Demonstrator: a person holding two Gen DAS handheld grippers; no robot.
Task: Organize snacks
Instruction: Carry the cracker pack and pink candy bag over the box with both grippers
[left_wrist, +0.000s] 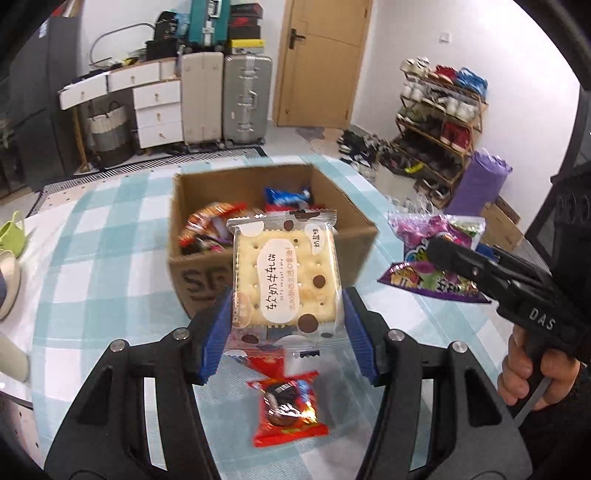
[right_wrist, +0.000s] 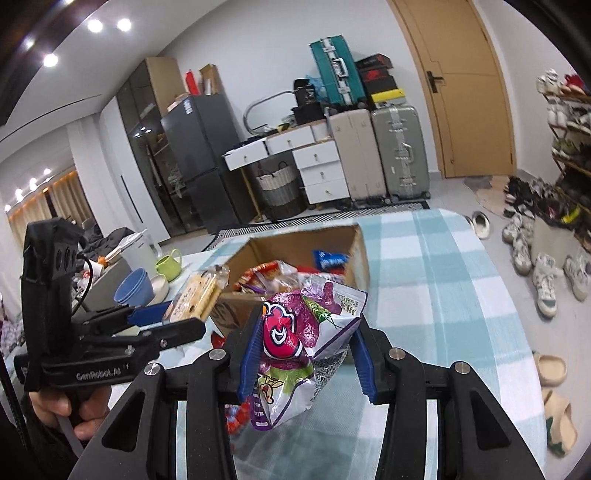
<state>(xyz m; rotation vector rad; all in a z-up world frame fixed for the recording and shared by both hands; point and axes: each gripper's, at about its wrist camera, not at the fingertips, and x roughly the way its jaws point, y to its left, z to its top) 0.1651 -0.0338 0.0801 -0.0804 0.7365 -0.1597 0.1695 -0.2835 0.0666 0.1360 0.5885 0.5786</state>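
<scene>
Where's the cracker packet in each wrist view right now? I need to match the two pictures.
Left wrist: the cracker packet fills the centre, clamped upright in the left gripper, before the cardboard box.
Right wrist: the packet sits left of centre, seen edge-on, held by that gripper.
Shared landmark: the cardboard box, open, snacks inside, on the checked tablecloth.

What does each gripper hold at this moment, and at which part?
The left gripper holds a clear-wrapped square cracker packet by its lower side edges. The right gripper holds a purple foil snack bag around its crumpled middle.
</scene>
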